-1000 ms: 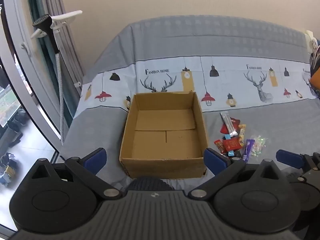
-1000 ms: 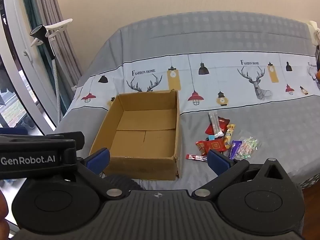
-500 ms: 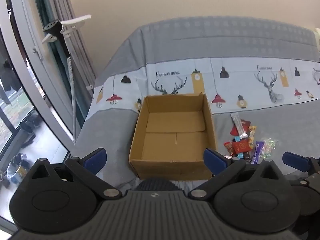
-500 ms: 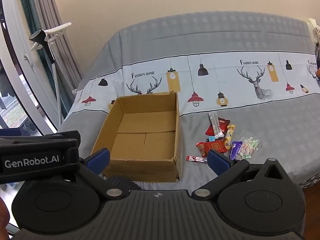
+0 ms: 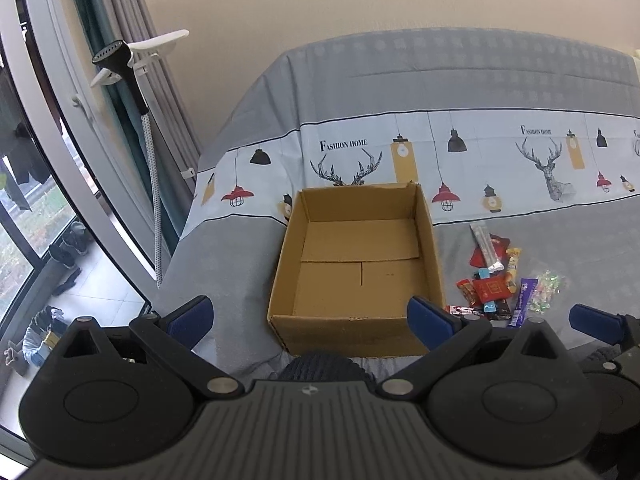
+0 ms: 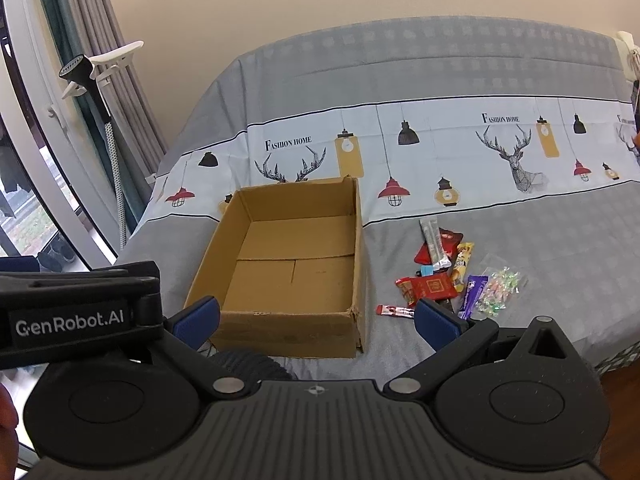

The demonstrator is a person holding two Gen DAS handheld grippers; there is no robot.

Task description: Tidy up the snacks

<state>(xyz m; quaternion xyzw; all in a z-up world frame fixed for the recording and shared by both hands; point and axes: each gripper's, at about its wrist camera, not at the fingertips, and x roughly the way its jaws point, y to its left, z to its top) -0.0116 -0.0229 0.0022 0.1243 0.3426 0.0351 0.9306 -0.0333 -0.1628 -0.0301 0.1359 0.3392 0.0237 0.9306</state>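
1. The left gripper hangs above the near edge of the bed, its jaws spread wide with nothing between them.
2. The right gripper is held beside it, jaws likewise wide apart and holding nothing; one blue fingertip of it shows at the right edge of the left wrist view.
3. A cardboard box sits open on the grey part of the bedspread, near the front edge, with no snacks inside it.
4. The box's far wall reaches the pale printed band of the bedspread, which carries deer heads, hanging lamps and the words "Fashion home".
5. The snacks lie in a small pile on the bedspread just to the right of the box, apart from it.
6. In the pile, a silver stick pack lies across a dark red pouch, and a flat red packet lies nearer the camera.
7. A yellow bar and a purple bar lie to the right of the red packet.
8. A clear bag of small sweets is the rightmost item.
9. A thin red-and-white strip lies closest to the box's front right corner.
10. To the left of the bed are grey curtains, a window, and a black garment steamer head on its pole with a white hanger.
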